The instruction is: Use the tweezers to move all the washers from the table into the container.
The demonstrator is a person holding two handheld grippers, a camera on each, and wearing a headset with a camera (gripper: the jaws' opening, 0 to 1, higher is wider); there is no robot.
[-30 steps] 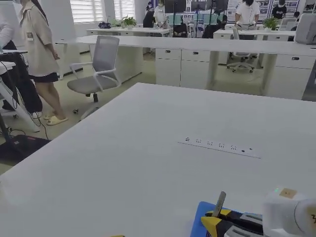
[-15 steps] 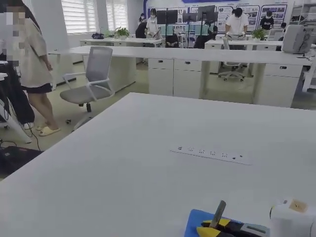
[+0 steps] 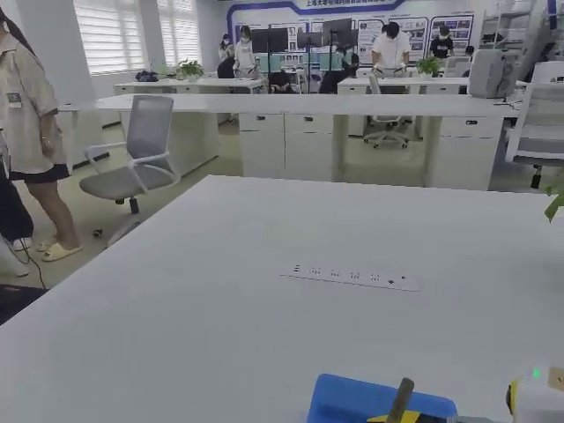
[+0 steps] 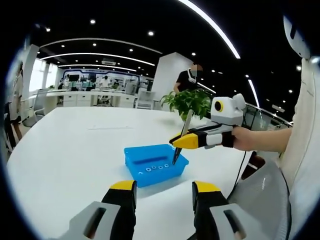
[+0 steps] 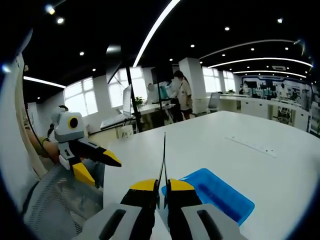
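A blue container sits on the white table, with several washers lying in a row inside it. My right gripper is shut on the tweezers, whose tips point down into the container's right side. In the right gripper view the tweezers rise from the closed jaws of the right gripper, above the container. My left gripper stands open and empty, short of the container. The left gripper is also open at the left. In the head view, the container and tweezers touch the bottom edge.
A socket strip is set into the table's middle. A potted plant stands behind the container. A grey office chair and a standing person are off the table's far left. More desks and people fill the background.
The head camera has tilted upward, so the container, tweezers and right gripper sit lower in the picture. No clear move of the things themselves.
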